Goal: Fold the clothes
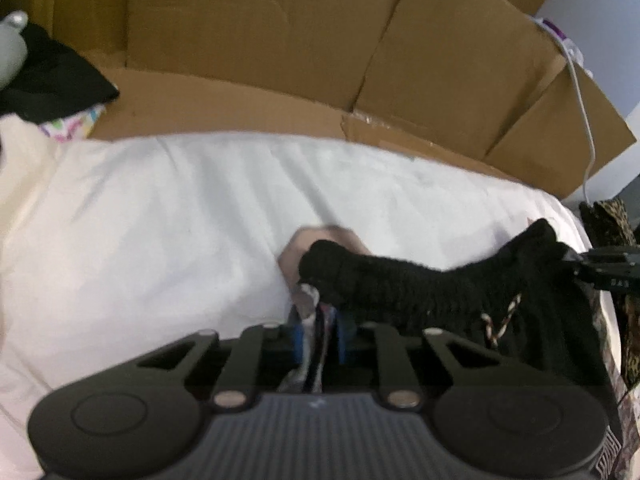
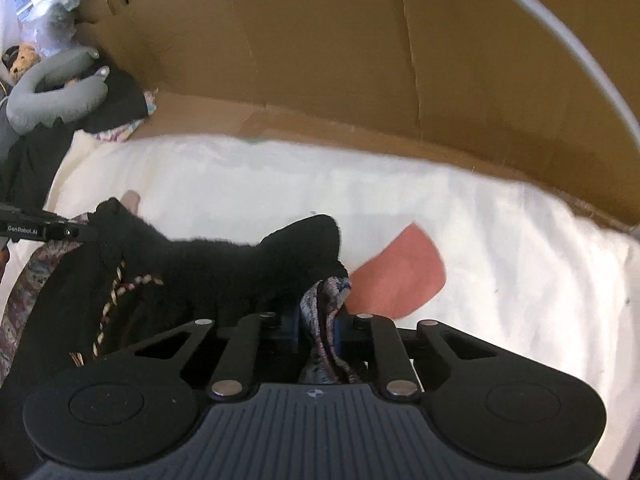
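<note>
Black knitted garment (image 1: 420,280), one piece, with patterned lining and a twisted cord (image 2: 120,292); stretched between two sets of tongs above the white sheet (image 1: 160,220) of a bed. Left tongs (image 1: 316,320): blue pads pinched narrow on a fold of the black knit and patterned cloth, tilted steeply downward. Right tongs (image 2: 320,320): likewise clamped narrow on the opposite end of the same garment, patterned fabric bunched between the pads, also angled steeply down. Each set visible from the other's camera at the frame edge, gripping its own corner. Lettering on the side of the left tongs, seen from the right wrist: "GenRobot.AI". Pink cloth (image 2: 400,276), one, flat on the sheet just beyond the right tongs, partly under the black knit. Brown cardboard (image 1: 260,40), several large flattened panels, propped along the far edge of the bed. White cable (image 1: 584,100), one, hung over the cardboard at right. Grey plush toy (image 2: 52,92), one, on dark clothing (image 2: 120,96) at far left. No other legible writing.
</note>
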`<state>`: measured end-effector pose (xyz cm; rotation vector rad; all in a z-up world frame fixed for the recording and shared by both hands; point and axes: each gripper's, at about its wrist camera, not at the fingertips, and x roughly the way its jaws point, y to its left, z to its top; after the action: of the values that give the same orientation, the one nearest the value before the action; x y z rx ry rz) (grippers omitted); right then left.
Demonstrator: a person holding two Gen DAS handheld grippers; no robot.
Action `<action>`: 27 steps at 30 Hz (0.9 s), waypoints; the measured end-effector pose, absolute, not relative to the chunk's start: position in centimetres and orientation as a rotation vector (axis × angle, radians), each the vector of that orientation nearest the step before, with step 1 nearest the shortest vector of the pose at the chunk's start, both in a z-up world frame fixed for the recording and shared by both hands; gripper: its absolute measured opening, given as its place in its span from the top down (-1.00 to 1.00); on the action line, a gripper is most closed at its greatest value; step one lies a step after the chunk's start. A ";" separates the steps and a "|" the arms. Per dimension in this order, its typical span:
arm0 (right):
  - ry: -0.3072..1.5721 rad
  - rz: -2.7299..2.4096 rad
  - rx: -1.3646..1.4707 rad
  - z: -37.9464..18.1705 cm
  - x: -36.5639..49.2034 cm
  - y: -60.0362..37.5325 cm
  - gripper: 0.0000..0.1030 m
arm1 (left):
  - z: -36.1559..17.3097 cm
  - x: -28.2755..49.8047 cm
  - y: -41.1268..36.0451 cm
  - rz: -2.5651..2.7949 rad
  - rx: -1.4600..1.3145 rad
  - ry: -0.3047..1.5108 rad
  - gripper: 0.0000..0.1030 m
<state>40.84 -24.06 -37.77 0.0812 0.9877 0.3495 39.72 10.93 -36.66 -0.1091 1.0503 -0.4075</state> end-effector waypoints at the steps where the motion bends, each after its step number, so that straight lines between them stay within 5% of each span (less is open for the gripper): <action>1: 0.976 0.348 0.081 -37.3 40.8 -24.1 0.75 | -36.2 39.6 11.0 -0.404 -0.113 1.034 0.71; 23: 0.885 0.196 -0.065 -32.9 48.5 -22.3 0.79 | -32.4 46.7 9.9 -0.293 -0.054 0.891 0.74; 27: 0.918 0.176 -0.055 -34.9 49.6 -22.7 0.77 | -35.1 48.0 9.6 -0.267 -0.056 0.972 0.53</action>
<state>49.56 -22.68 -34.88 -0.0554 0.9177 0.1760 47.98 9.62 -35.12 -0.0559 0.9715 -0.2665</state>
